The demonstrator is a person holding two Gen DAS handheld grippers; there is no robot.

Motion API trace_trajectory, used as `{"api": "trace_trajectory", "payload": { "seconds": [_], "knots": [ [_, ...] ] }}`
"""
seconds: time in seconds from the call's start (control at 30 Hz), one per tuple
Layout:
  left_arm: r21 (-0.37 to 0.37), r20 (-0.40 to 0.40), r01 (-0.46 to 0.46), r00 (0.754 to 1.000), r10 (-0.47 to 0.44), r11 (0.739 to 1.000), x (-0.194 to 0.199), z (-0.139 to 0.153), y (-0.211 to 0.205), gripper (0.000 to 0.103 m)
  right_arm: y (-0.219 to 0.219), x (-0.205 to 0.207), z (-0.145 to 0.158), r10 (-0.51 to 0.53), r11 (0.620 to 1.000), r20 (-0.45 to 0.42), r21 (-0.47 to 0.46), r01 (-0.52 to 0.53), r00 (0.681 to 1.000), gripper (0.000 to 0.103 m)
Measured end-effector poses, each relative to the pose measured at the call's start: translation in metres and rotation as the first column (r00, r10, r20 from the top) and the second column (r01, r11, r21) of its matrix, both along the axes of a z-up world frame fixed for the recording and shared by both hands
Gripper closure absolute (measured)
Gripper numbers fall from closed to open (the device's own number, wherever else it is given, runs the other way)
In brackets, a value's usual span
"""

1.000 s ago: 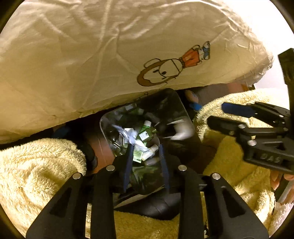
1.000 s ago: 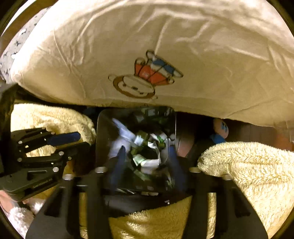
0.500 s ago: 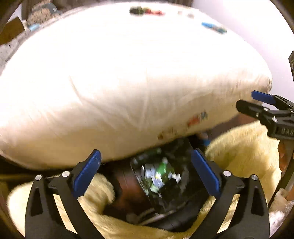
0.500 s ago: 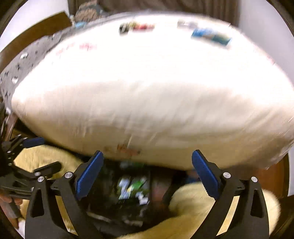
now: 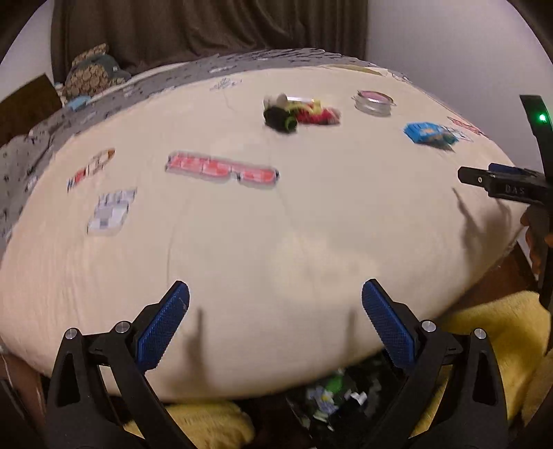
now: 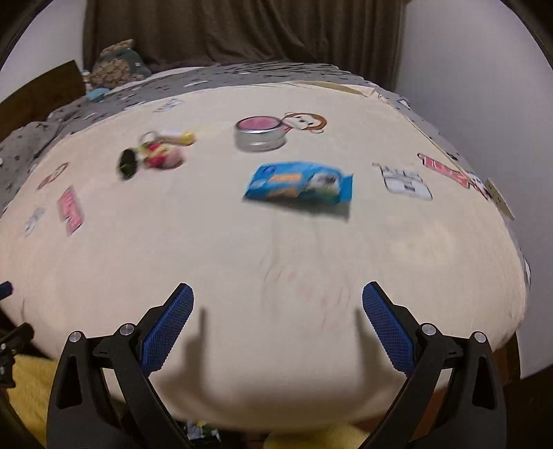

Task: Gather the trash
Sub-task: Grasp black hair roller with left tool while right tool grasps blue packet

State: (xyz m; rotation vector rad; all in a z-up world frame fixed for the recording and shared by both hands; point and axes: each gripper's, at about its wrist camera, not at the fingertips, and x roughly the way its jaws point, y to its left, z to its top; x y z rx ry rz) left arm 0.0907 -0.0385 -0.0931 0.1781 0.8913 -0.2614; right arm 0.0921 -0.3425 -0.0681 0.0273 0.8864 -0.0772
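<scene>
A cream bedspread (image 5: 259,241) with printed cartoon patches covers the bed. On it lie a blue snack wrapper (image 6: 300,183), a red and yellow wrapper bundle with a black piece (image 6: 155,157) and a round tin with a pink lid (image 6: 259,133). They also show in the left wrist view: the wrapper (image 5: 430,134), the bundle (image 5: 300,114), the tin (image 5: 375,102). My left gripper (image 5: 274,323) and right gripper (image 6: 276,323) are both open and empty above the near bed edge. The trash bin (image 5: 331,400) full of litter sits on the floor below.
Yellow fluffy rugs (image 5: 511,345) lie on the floor either side of the bin. A grey patterned blanket (image 6: 242,77) and a brown cushion (image 6: 117,64) sit at the far side of the bed. A dark curtain (image 6: 242,31) hangs behind.
Both grippers opened over the bin, then rose and tilted up from the bin to the bed top. The items on the bed came into view.
</scene>
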Motion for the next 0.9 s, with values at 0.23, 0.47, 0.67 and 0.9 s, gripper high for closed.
{"api": "trace_trajectory", "payload": {
  "seconds": [0.23, 0.47, 0.67, 0.9],
  "knots": [
    [0.014, 0.045, -0.006, 0.999, 0.006, 1.000, 0.055, 0.011, -0.015, 0.008, -0.023, 0.056, -0.013, -0.043, 0.988, -0.075, 0.144, 0.053, 0.996, 0.005],
    [0.022, 0.040, -0.007, 0.999, 0.007, 1.000, 0.105, 0.008, -0.031, 0.008, -0.022, 0.101, -0.014, -0.037, 0.983, -0.087, 0.177, 0.052, 0.996, 0.005],
    [-0.031, -0.007, -0.017, 1.000, 0.016, 0.999, 0.147, 0.001, -0.036, 0.008, -0.021, 0.143, -0.016, -0.066, 0.989, -0.105, 0.127, 0.079, 0.992, 0.005],
    [-0.079, -0.045, -0.019, 0.999, 0.015, 0.997, 0.192, -0.002, -0.050, 0.009, -0.010, 0.164, -0.020, -0.035, 0.998, -0.090, 0.051, 0.040, 0.995, 0.023]
  ]
}}
